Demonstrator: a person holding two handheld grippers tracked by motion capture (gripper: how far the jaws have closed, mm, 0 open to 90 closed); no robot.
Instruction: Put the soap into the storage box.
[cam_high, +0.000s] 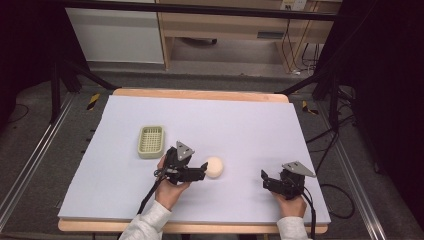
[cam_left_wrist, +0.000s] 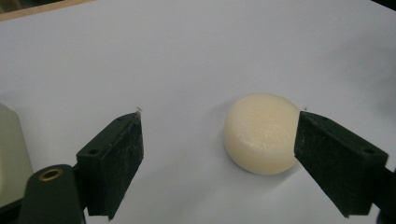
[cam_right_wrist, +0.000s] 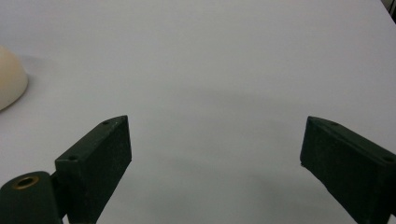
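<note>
Soap (cam_left_wrist: 261, 133), round and cream-colored, lies on the white table (cam_high: 250, 125). Left tongs (cam_left_wrist: 219, 154) are spread wide, and the soap sits between their jaws, close beside one of them. Right tongs (cam_right_wrist: 215, 158) are spread wide too, with only bare table between them. Near the left hand (cam_high: 170, 187) sits a small green basket (cam_high: 151, 141).

The bench (cam_high: 240, 125) is bare across its far half and right side, so a claw could pass freely there. Two things stand in the way: a small basket (cam_high: 151, 141) left of centre and a pale round lump (cam_high: 215, 167) just beside the left claw (cam_high: 202, 170), off-centre between its spread jaws. Bare surface lies ahead of the right claw (cam_high: 264, 176).
</note>
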